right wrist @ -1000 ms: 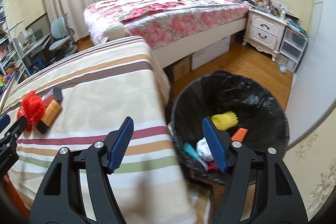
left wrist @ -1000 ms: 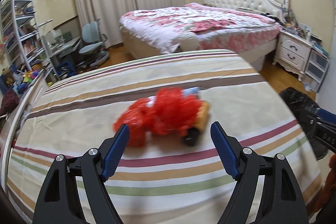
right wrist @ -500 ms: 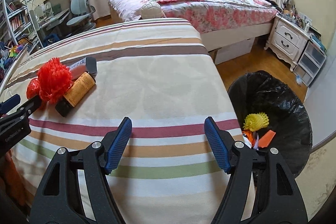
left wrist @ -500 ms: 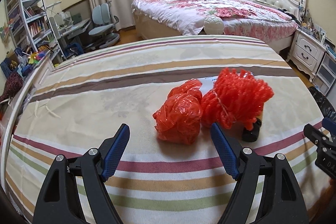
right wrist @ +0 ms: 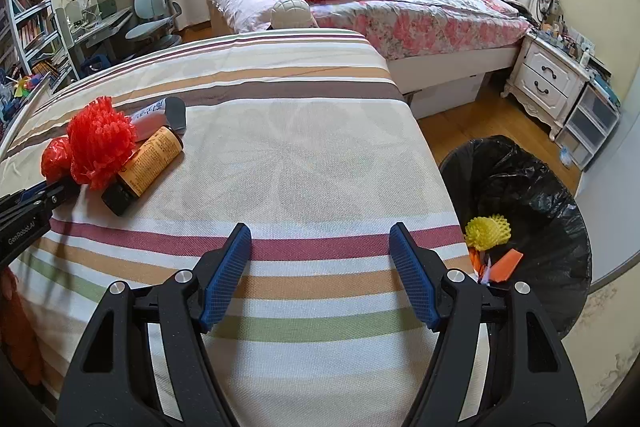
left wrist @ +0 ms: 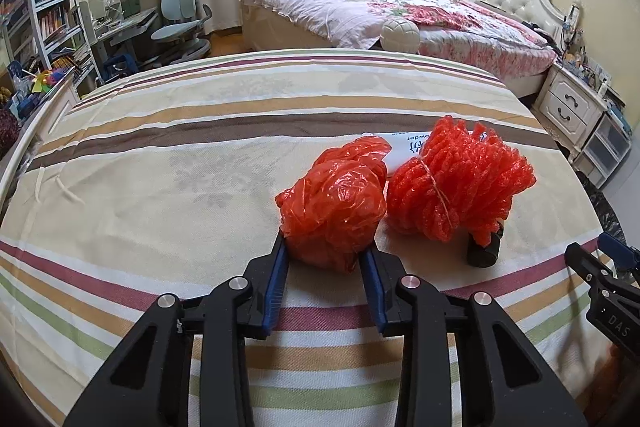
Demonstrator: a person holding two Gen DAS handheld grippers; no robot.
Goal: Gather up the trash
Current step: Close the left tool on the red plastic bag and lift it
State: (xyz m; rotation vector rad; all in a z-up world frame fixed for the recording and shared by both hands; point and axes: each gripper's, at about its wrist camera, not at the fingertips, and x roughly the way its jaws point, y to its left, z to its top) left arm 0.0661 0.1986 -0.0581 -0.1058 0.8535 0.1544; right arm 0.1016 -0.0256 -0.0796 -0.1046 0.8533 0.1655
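Nearest, left gripper [left wrist: 325,259] jaws had just been closing, now clamped on crumpled red plastic bag [left wrist: 334,207] lying on striped sheet [left wrist: 160,155]. Right gripper [right wrist: 320,267] stood wide, nothing between its pads, above sheet's near right edge. Just beyond bag: red mesh bundle [left wrist: 456,179], amber bottle [right wrist: 150,163], white tube [right wrist: 158,115]. Off right edge, black-lined bin [right wrist: 532,187] held scraps.

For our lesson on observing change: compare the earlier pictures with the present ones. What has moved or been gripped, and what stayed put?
The left gripper came forward and its jaws have just been closing onto the red plastic bag. The right gripper swung from the bin to over the striped cover, still open. The red net bundle and bottles stayed put.
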